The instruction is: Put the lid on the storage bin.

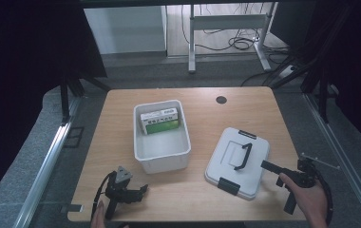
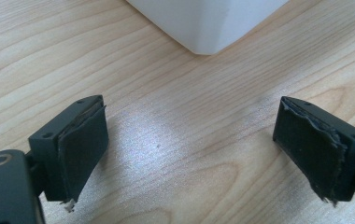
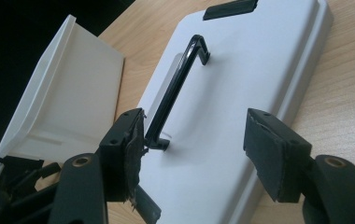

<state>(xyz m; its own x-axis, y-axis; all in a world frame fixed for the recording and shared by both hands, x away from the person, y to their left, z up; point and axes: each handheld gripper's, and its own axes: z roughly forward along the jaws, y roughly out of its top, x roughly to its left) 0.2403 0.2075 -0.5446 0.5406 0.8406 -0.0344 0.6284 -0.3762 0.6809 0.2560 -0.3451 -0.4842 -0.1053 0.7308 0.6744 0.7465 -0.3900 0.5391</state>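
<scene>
A white bin (image 1: 162, 142) stands in the middle of the wooden table (image 1: 121, 109) with a green and white box (image 1: 159, 120) leaning inside its far end. To its right lies a white lid (image 1: 226, 164) with a black handle (image 1: 243, 156). My right gripper (image 1: 265, 165) is at the lid's right edge, open; in the right gripper view its jaws (image 3: 194, 130) straddle the lid (image 3: 241, 70) just short of the handle (image 3: 175, 88), holding nothing. My left gripper (image 1: 142, 189) rests open near the front edge, facing the bin's corner (image 2: 208, 23) with bare wood between its jaws (image 2: 192, 126).
Black clips (image 1: 247, 134) sit at both short ends of the lid. A dark round hole (image 1: 221, 99) marks the table's far side. Beyond the table are a desk frame (image 1: 226, 28) and cables on the floor. Metal rails (image 1: 45, 166) run along both sides.
</scene>
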